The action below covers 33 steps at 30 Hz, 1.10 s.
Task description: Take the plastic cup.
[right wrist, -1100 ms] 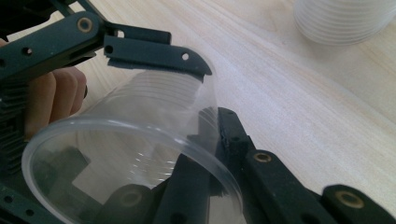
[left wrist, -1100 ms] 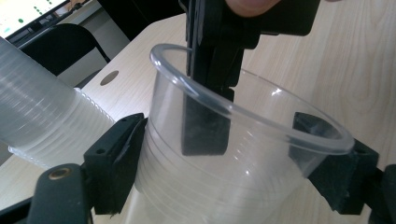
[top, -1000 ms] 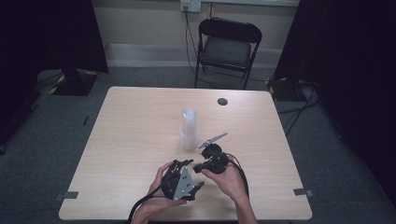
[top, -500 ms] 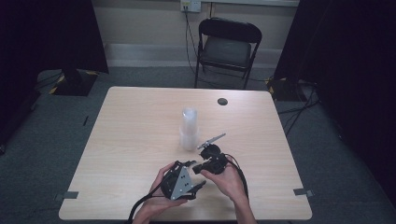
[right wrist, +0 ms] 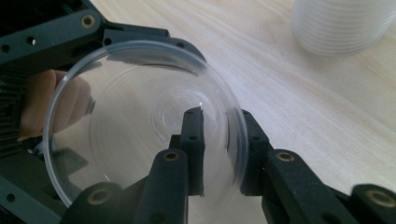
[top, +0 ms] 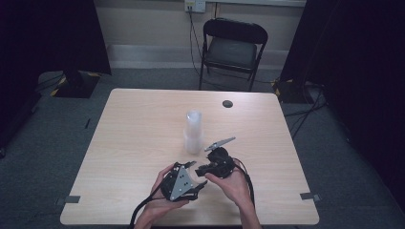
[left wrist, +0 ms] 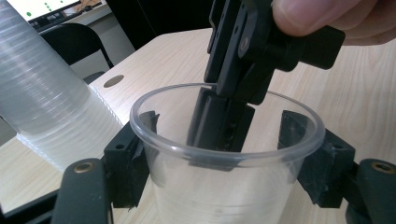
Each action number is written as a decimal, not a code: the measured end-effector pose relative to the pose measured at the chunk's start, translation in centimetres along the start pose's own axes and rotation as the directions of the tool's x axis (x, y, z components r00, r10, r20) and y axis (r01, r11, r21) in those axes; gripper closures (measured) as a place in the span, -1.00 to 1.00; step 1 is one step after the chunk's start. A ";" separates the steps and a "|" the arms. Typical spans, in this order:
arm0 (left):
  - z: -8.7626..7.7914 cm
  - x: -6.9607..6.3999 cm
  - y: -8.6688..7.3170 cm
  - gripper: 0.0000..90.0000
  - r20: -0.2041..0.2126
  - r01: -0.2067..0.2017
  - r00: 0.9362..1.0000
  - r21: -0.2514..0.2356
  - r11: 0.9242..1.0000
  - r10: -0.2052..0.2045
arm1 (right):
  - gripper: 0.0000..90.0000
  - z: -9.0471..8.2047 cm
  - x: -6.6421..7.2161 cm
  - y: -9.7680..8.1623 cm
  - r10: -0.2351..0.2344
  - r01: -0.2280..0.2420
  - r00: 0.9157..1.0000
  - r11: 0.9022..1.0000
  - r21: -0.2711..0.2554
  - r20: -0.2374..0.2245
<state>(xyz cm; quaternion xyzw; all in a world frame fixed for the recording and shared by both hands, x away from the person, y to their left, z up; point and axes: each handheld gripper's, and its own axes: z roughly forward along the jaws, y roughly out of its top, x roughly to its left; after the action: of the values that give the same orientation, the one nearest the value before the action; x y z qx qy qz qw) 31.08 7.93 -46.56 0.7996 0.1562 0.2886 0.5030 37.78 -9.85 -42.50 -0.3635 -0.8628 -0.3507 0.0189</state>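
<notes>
Beside the cup stack [top: 193, 132], left gripper [top: 193, 175] and right gripper [right wrist: 218, 154] both clamp one clear cup [left wrist: 224, 154].

table [top: 143, 143]: pale wood-grain top, smooth, matt
cup [left wrist: 224, 186]: clear thin plastic, glossy, smooth rolled rim
stack of cups [left wrist: 42, 102]: cloudy clear plastic, finely ribbed sides
left gripper [left wrist: 224, 154]: black matt plastic arms, brass-coloured rivets, dull rough pads
right gripper [right wrist: 222, 149]: black matt plastic, same rivets
chair [top: 232, 47]: black, dull seat, thin metal legs
floor [top: 62, 129]: grey carpet, rough
</notes>
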 end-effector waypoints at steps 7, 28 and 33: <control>0.0 0.2 -0.1 -0.36 -0.006 0.019 1.000 0.004 1.000 -0.019 | 0.59 -0.4 0.0 -0.2 -0.004 0.004 1.000 0.999 -0.042 0.005; -0.2 1.6 -0.6 -0.34 -0.014 0.140 0.990 -0.020 0.990 -0.140 | 0.49 -1.6 0.0 -1.0 -0.005 0.006 1.000 0.979 -0.202 0.007; -0.3 2.2 -0.7 -0.34 -0.025 0.181 0.983 -0.002 0.983 -0.181 | 0.47 -1.7 0.2 -1.0 -0.026 0.028 1.000 0.971 -0.236 0.012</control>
<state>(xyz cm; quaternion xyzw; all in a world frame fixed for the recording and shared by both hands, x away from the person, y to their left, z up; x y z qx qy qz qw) 32.59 9.63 -46.40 0.7784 0.2348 0.2517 0.5250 36.61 -11.27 -41.79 -0.3528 -0.8200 -0.4494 -0.0328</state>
